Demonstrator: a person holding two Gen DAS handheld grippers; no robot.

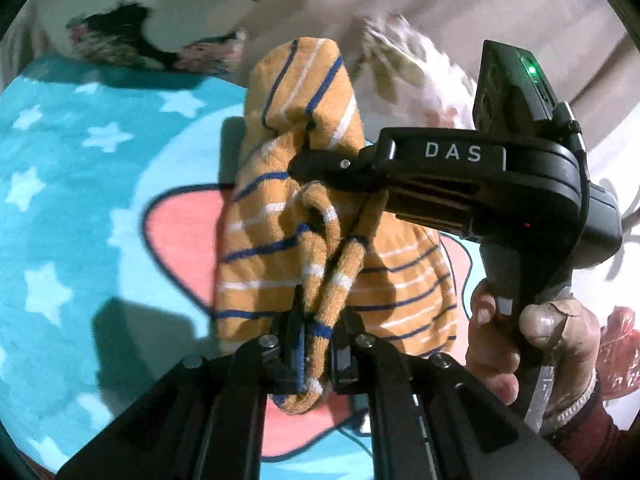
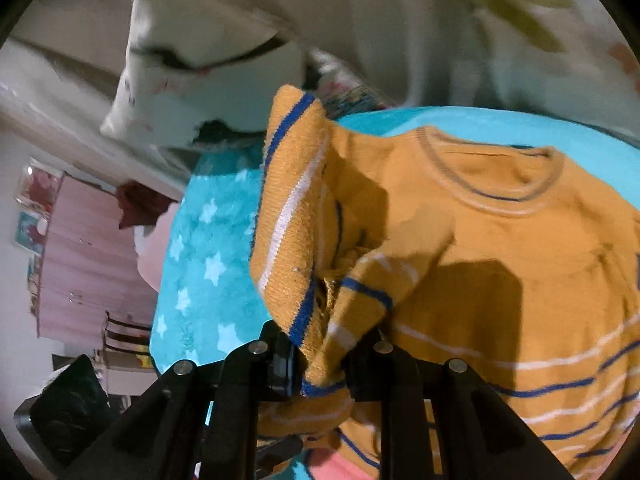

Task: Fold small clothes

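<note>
A small orange sweater (image 1: pixel 276 240) with blue and white stripes hangs bunched above the bed. My left gripper (image 1: pixel 320 330) is shut on a ribbed striped edge of it at the bottom of the left wrist view. My right gripper (image 1: pixel 306 164), held by a hand (image 1: pixel 496 344), pinches another fold higher up and reaches in from the right. In the right wrist view, the right gripper (image 2: pixel 322 354) is shut on a striped fold, and the sweater (image 2: pixel 500 280) spreads to the right with its round collar (image 2: pixel 492 184) facing up. The fabric hides the pads.
A teal blanket (image 1: pixel 80 200) with white stars and a pink shape covers the bed (image 2: pixel 200 264). A dark floral pillow (image 1: pixel 132 40) and white bedding (image 2: pixel 208 60) lie at the far edge. A pink curtain (image 2: pixel 80 264) hangs beyond the bed's left side.
</note>
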